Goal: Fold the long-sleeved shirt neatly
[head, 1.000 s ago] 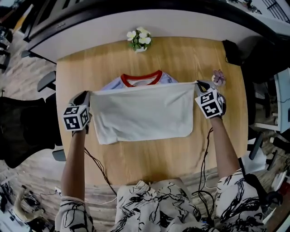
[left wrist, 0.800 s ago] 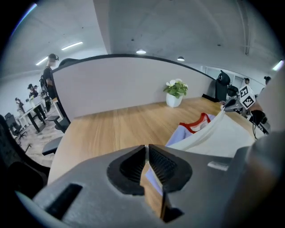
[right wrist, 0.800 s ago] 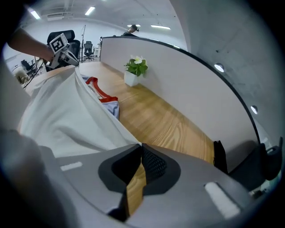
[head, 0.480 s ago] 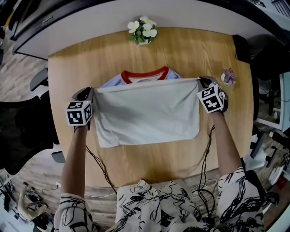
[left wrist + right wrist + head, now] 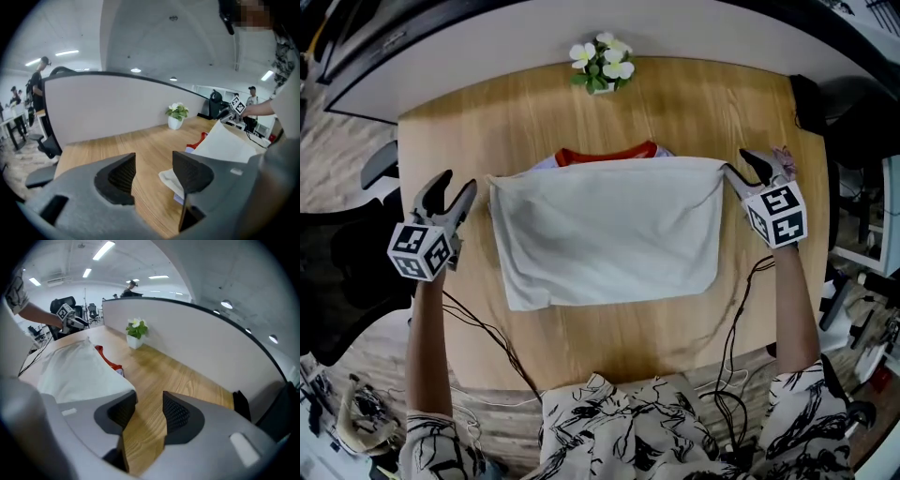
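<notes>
Folded flat: white red-collared cloth shirt [image 5: 605, 230] on wood-grain bench [image 5: 675, 103].
My left tongs [image 5: 445, 185] and right tongs [image 5: 766, 165] just opened, both empty.

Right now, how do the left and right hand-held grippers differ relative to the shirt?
The left hand-held gripper stands off the shirt, bare table between them; the right hand-held gripper sits close beside its far right corner. The left sits nearer the table's near edge than the right. Both: jaws have just been opening, nothing between them.
</notes>
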The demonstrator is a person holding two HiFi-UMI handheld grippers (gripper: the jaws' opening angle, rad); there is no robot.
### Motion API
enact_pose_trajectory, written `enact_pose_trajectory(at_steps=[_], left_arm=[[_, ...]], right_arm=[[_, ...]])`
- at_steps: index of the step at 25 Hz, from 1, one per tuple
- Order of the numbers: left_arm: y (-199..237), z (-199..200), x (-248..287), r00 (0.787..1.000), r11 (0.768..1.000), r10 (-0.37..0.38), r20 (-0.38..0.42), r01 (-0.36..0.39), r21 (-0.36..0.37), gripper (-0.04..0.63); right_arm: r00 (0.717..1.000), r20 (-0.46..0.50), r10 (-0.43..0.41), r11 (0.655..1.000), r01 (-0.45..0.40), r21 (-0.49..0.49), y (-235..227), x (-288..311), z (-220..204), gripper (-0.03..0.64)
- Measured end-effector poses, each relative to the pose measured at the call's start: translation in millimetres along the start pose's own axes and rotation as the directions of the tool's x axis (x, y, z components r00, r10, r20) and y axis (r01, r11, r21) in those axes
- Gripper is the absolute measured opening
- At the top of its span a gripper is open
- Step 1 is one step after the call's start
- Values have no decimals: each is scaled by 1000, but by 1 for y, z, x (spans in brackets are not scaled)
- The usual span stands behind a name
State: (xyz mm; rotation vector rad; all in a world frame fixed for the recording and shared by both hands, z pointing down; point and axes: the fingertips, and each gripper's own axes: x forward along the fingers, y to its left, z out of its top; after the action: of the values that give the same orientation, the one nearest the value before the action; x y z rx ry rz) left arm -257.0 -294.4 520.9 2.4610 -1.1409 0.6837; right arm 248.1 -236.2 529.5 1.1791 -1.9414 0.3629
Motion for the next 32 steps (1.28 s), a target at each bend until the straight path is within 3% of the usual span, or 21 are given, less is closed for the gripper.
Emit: enact_pose_trajectory(at_steps=[2,4,8,10,12,14,16,18,21,23,27,32], left_arm=[[-7,13,-3,1000,993,-26,4,25,115,253],[-16,17,1,999,979,-46,-23,50,197,253],[-19,5,15,996,981,-47,-71,59,186,241],[-16,-4,20,995,982,-33,-95,50,181,239],[-17,-5,22,995,981,-39,-97,56,187,239],[-26,1,22,993,967,-74,-91,93,239,232],[-42,4,22,983,930,-140,-117,171,325,218],[-57,1,24,961,873,-202,-187,263,410,213],[-72,-13,34,916,770,-235,-325,379,513,202],[-80,-20,43,888,714,-248,-386,437,547,188],[-95,-24,54,842,673,-303,-445,520,526,129],[-101,-32,65,821,662,-314,-477,549,510,120]], right_arm=[[999,31,8,998,-6,-54,-1,-9,17,205],[1000,-1,12,996,-12,-86,-5,-7,18,209],[978,-182,102,992,-114,-57,-6,12,-17,183],[968,-229,105,990,-124,-70,-11,15,-25,179],[977,-187,104,987,-125,-105,-14,14,-13,178],[981,-108,162,968,-179,-178,-1,8,7,176],[965,-105,241,917,-262,-302,23,4,16,161],[939,-177,296,845,-343,-409,44,10,8,160],[894,-277,353,757,-447,-477,65,25,-9,156],[877,-300,376,728,-479,-490,75,34,-13,149],[867,-291,405,726,-499,-474,85,46,-5,127],[844,-327,425,716,-534,-450,90,55,-9,113]])
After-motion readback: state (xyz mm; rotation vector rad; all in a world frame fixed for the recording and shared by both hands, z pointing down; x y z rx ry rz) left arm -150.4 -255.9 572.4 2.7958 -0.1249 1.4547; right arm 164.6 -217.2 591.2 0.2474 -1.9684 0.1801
